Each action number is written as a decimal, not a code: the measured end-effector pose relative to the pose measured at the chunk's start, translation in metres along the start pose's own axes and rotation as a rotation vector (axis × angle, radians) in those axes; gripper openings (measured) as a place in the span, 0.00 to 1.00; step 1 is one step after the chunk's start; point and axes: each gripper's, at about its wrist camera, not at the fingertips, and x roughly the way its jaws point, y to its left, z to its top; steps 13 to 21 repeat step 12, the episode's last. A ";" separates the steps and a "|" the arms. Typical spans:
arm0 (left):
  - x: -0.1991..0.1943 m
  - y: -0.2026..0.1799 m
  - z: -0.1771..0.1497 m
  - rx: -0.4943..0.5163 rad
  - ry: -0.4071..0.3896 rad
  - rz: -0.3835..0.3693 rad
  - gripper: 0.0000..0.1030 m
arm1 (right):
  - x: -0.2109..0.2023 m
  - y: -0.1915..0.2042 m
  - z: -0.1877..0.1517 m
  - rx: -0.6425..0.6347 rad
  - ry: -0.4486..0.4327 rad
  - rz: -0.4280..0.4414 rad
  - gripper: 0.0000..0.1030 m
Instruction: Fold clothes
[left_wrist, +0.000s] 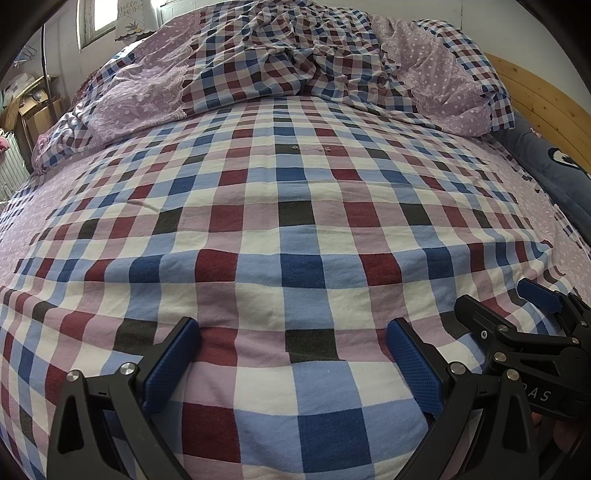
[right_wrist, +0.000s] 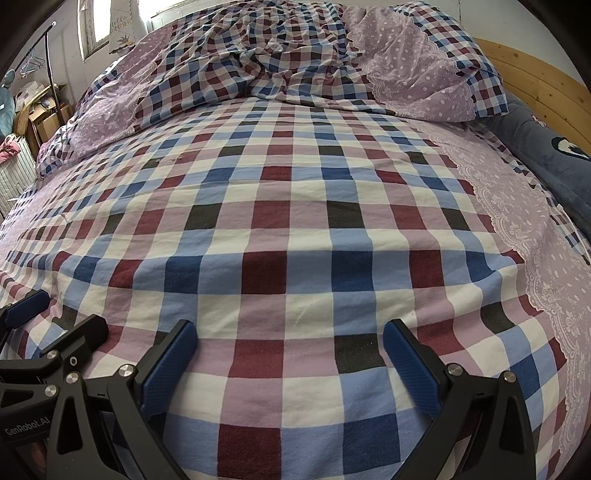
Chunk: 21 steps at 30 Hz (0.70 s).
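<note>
no garment shows on the bed (left_wrist: 295, 206); only its checked sheet lies flat. both claws hover side by side over it, left claw (left_wrist: 293, 332) and right claw (right_wrist: 290, 334) each spread wide, pinching nothing. "genrobot.ai" marks one body. a heaped duvet (right_wrist: 280, 62), wooden headboard (right_wrist: 535, 85) and "hello summer" sign (right_wrist: 122, 24) lie beyond.

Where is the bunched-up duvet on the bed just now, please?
The bunched-up duvet lies heaped across the far end of the bed, top of both views, beyond the flat checked sheet, with the wooden headboard to its right.
</note>
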 end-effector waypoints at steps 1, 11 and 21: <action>0.000 0.000 0.000 0.000 0.000 0.000 0.99 | 0.000 0.000 0.000 0.000 0.000 0.000 1.00; -0.001 0.000 -0.002 -0.002 -0.003 0.003 0.99 | 0.000 0.000 0.000 -0.002 -0.001 0.002 1.00; -0.001 0.000 -0.002 -0.002 -0.003 0.003 0.99 | 0.000 0.000 0.000 -0.002 -0.001 0.002 1.00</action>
